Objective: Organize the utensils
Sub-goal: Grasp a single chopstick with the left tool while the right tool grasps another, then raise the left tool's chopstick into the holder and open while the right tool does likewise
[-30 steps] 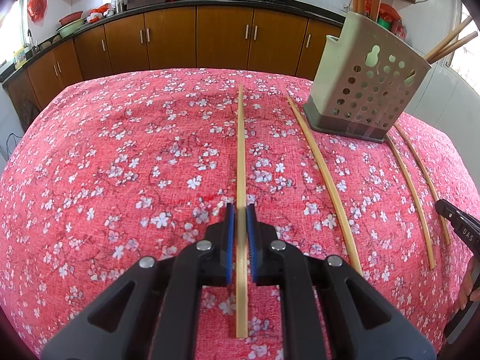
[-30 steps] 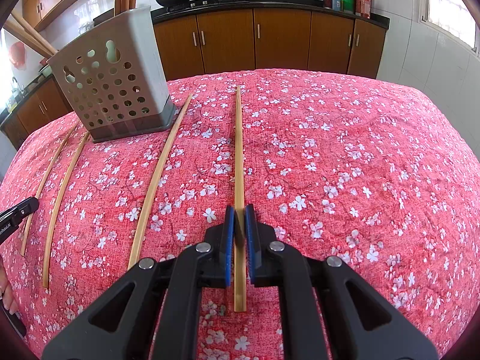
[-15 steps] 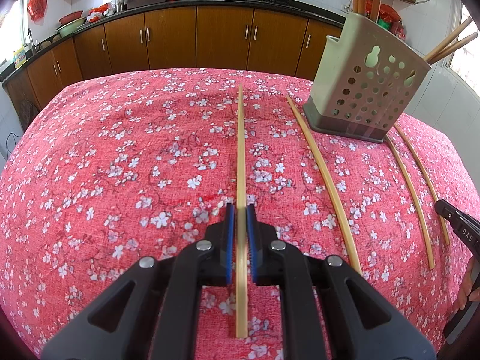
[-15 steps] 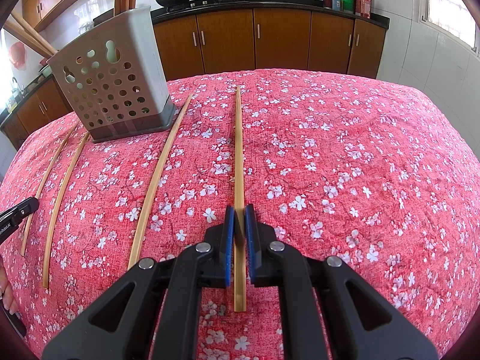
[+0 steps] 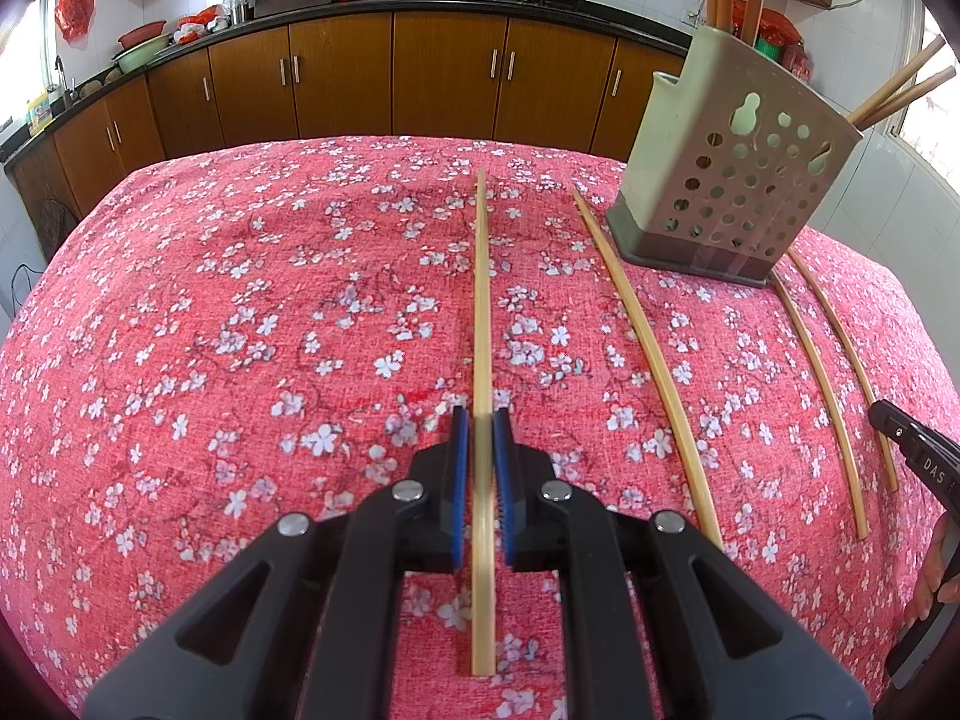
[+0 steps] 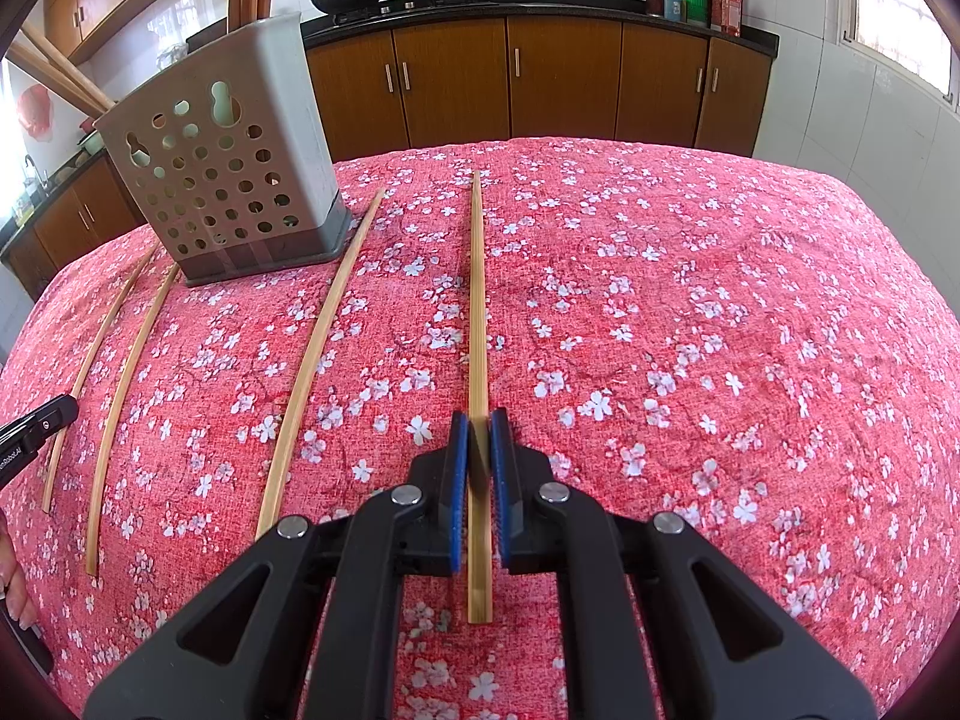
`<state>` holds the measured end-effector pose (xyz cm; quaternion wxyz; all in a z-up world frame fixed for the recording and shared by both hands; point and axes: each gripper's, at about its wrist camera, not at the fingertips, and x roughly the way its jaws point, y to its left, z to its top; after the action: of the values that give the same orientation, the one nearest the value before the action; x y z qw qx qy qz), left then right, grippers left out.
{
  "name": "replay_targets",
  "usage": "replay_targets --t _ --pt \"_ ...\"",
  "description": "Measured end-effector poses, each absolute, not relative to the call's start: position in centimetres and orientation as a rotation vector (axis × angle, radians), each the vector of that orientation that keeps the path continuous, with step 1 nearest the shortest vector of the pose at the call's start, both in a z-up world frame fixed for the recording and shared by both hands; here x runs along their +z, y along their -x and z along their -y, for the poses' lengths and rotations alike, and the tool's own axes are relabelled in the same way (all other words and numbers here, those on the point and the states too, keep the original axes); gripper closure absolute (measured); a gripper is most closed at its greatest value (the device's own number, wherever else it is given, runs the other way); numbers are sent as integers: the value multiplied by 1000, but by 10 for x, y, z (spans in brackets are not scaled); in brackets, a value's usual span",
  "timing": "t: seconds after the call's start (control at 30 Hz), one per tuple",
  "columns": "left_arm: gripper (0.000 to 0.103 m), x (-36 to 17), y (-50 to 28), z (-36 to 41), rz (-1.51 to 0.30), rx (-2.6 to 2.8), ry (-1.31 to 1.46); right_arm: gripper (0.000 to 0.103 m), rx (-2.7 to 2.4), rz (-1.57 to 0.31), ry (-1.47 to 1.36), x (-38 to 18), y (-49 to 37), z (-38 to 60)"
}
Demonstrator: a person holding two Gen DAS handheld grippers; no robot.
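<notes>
My left gripper (image 5: 478,438) and right gripper (image 6: 478,438) each clamp a chopstick (image 5: 482,300) (image 6: 477,300); three lie by the holder (image 5: 729,180) near the table's far edge.

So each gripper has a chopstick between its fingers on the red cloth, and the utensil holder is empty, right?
Not quite. The utensil holder is not empty: wooden sticks poke out of its top, as the left wrist view shows. The left gripper and the right gripper do each have a chopstick between their fingers.
</notes>
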<state>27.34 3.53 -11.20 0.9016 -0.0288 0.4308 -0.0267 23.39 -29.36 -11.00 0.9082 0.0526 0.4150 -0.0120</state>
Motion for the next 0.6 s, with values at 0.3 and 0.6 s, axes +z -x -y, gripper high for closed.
replay_targets --t 0.3,0.6 --pt "92 -111 -273 -34 -891 -55 62 94 -25 -856 -109 -110 -234 294" --pt "84 -110 -271 -28 -891 -68 38 94 -16 -856 -125 -110 -230 295"
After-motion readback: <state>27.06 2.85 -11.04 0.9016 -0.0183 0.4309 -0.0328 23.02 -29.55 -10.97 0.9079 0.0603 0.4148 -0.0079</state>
